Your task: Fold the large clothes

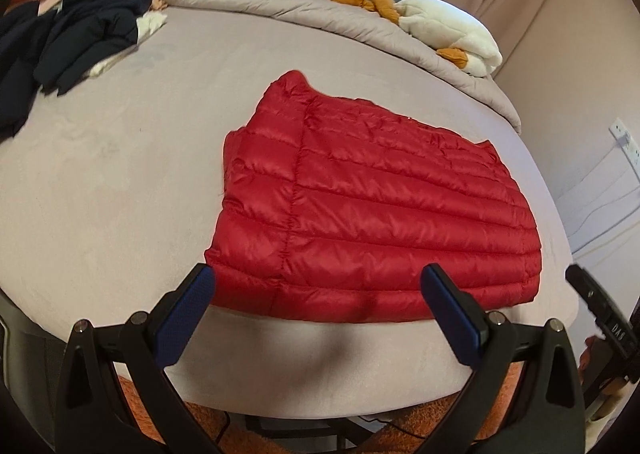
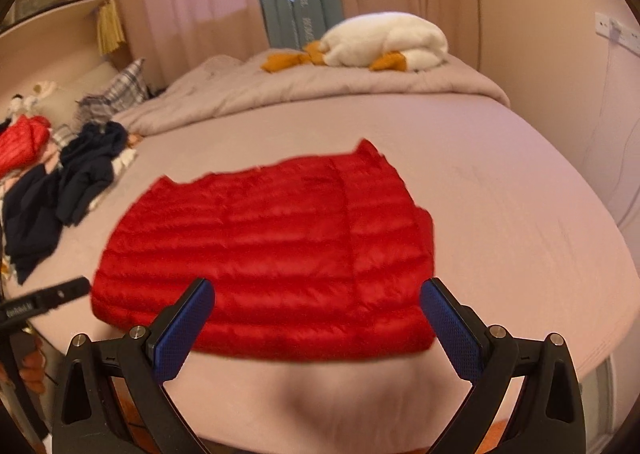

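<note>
The red down jacket (image 1: 368,210) lay folded into a compact slab on the bed (image 1: 120,182), filling the centre of both wrist views with its near hem close to the mattress edge, probably so it stayed within easy reach of the person standing at the bedside. In the left wrist view the left tool (image 1: 318,308) hung at the bottom of the frame with its blue pads spread wide and nothing between them, just short of the hem. The right tool (image 2: 318,312) stood the same way at the bottom of its own blurred view, wide apart and empty. I judged both were poised over the near hem to seize it for another fold away from the person. The dark clothes (image 1: 80,38) were heaped at the upper left, well apart, likely waiting their turn, while the plush toy (image 2: 384,42) sat on the rumpled duvet (image 2: 320,86) at the top.
</note>
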Action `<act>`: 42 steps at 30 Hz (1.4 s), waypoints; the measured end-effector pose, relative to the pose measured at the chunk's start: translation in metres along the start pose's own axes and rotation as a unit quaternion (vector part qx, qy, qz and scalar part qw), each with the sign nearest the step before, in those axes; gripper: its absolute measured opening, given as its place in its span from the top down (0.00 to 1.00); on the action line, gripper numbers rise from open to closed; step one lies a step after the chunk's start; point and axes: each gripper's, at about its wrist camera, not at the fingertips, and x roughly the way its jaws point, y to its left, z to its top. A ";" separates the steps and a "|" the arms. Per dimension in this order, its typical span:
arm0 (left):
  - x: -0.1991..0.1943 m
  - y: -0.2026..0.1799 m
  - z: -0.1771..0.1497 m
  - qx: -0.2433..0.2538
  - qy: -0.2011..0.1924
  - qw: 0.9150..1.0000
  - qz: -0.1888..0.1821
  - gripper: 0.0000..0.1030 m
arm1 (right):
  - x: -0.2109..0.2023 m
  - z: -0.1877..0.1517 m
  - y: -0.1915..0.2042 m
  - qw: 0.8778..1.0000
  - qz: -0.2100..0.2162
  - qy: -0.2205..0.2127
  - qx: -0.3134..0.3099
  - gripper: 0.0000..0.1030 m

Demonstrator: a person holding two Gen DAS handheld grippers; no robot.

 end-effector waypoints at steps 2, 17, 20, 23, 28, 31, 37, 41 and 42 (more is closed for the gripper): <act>0.005 0.005 0.001 -0.008 0.002 1.000 -0.009 0.01 | 0.001 -0.003 -0.006 1.000 -0.006 0.009 0.009 0.01; 0.039 0.036 0.007 -0.047 0.024 0.998 -0.021 0.18 | 0.031 -0.015 -0.042 0.996 -0.028 0.048 0.064 0.01; 0.044 0.039 0.007 -0.048 0.030 0.998 -0.024 0.20 | 0.036 -0.017 -0.046 0.996 -0.027 0.054 0.073 0.01; 0.049 0.041 0.006 -0.048 0.036 0.998 -0.025 0.26 | 0.036 -0.019 -0.049 0.995 -0.022 0.055 0.075 0.04; 0.054 0.047 0.006 -0.055 0.058 0.996 -0.033 0.77 | 0.045 -0.022 -0.054 0.994 -0.008 0.069 0.082 0.33; 0.046 0.046 0.005 -0.058 0.057 0.996 -0.044 0.85 | 0.048 -0.024 -0.054 0.994 -0.013 0.078 0.076 0.68; 0.020 0.043 0.000 -0.038 0.044 0.997 -0.049 0.88 | 0.026 -0.018 -0.057 0.996 0.023 0.051 0.073 0.99; 0.038 0.051 -0.008 -0.049 0.067 0.996 -0.035 0.88 | 0.030 -0.019 -0.058 0.997 -0.014 0.056 0.055 0.99; 0.044 0.053 -0.010 -0.052 0.073 0.995 -0.031 0.87 | 0.035 -0.021 -0.062 0.996 -0.014 0.065 0.063 0.99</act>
